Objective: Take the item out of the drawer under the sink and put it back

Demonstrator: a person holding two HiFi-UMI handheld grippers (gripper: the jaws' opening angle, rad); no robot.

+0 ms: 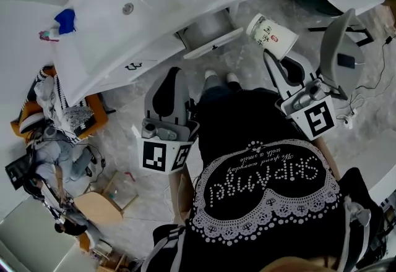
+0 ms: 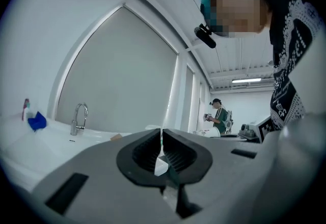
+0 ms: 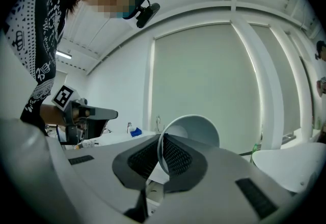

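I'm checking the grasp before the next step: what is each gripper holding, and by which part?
The right gripper pinches the paper cup at its rim, with the cup's wall between the jaws. The left gripper is shut and holds nothing.

Lighting is bright, even and diffuse throughout. In the head view the white sink point(image 1: 124, 23) sits close to overexposure and shows little surface detail. The floor point(image 1: 120, 125) below the sink carries only soft, faint shadows.

In both gripper views daylight comes through the large shaded window point(image 2: 122, 75) behind the sink, and a ceiling strip light point(image 2: 247, 81) glows high to the right of the sink. Fisheye distortion is strong: the window frames bow and the corners go black.

Surfaces nearest the lens are soft, and the cup point(image 3: 196, 131) rim is slightly blurred. Distant detail stays sharp.
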